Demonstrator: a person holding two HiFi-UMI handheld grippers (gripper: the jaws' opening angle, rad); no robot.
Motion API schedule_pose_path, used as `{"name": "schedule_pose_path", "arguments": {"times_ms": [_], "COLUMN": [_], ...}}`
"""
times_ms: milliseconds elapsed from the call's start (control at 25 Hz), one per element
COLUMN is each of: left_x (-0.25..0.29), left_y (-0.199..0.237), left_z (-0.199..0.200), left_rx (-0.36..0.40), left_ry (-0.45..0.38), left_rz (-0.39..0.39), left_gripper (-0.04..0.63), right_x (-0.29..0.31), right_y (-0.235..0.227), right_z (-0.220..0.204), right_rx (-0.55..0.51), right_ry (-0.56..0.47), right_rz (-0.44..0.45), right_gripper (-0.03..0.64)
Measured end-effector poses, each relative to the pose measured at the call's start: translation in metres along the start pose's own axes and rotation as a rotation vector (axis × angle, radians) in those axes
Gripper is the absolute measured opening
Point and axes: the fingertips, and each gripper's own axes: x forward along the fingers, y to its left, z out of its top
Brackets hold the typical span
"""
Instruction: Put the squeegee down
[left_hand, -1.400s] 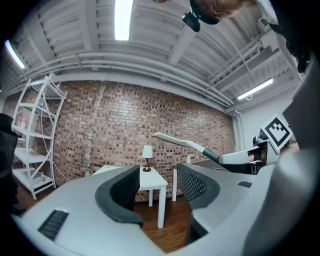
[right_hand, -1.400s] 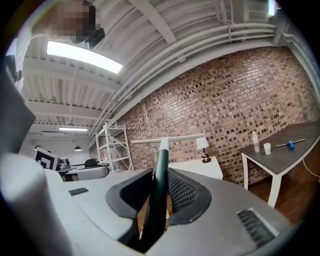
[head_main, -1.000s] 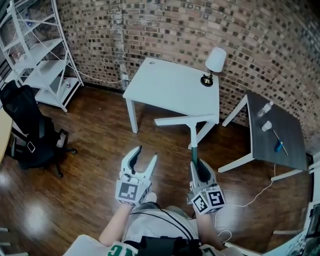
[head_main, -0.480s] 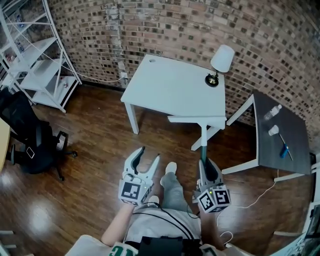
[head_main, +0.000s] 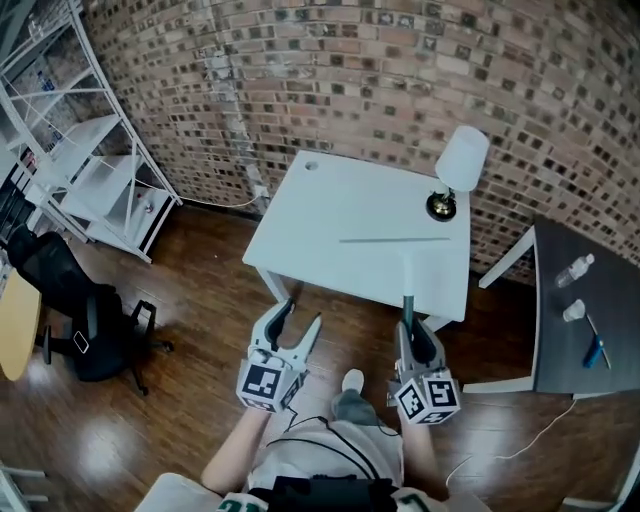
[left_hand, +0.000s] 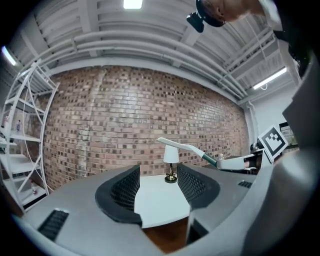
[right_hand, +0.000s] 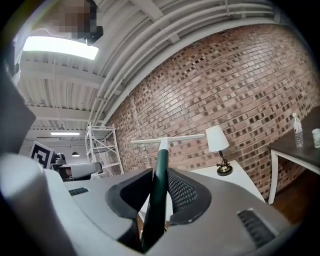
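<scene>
Two hand-held grippers, each with a marker cube at its rear, are held out level and side by side before the person's waist, pointing toward the red-brown brick wall (head_main: 330, 70). Left gripper (head_main: 301, 316): jaws parted, nothing between them. Only the white rectangular table (left_hand: 160, 200) and a small lamp (left_hand: 170, 156) with a white conical shade and dark round base show beyond the gap. Right gripper (head_main: 409, 326): jaws clamped on the handle of the one squeegee (head_main: 408, 300), a T-shaped tool with a dark green grip, a white upper shaft and a long, thin white blade set crosswise at the far end. The handle runs straight forward out of the jaws. The blade lies level, raised in the air over the near half of the white table, short of the lamp and clear of the tabletop. Tables, two: the white one, with the single lamp at its far right corner, and a dark grey one (head_main: 570, 360) at the right, well apart from the squeegee. On the dark grey table — one clear bottle (head_main: 575, 270), one white cup (head_main: 572, 311), one blue-handled tool (head_main: 596, 350). At the left, one white wire shelving rack (head_main: 100, 190) and one black office chair (head_main: 70, 300) on the dark wooden floor (head_main: 190, 300).
</scene>
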Motion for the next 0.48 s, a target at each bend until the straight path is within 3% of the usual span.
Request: {"name": "schedule_pose_path", "arguments": {"times_ms": [280, 360, 480], "left_x": [0.093, 0.114, 0.137], "left_y": [0.014, 0.016, 0.020], "left_z": [0.004, 0.004, -0.008], "left_rx": [-0.035, -0.060, -0.036], "left_ry": [0.031, 0.026, 0.047], "left_rz": [0.020, 0.015, 0.010], "left_gripper": [0.229, 0.229, 0.227], "right_x": [0.082, 0.097, 0.108], "right_y": [-0.053, -0.070, -0.086], "right_z": [0.014, 0.017, 0.013], "right_rx": [0.021, 0.001, 0.011], "right_ry": [0.027, 0.024, 0.042], "right_rz": [0.044, 0.030, 0.000], "right_gripper": [0.116, 0.116, 0.115]}}
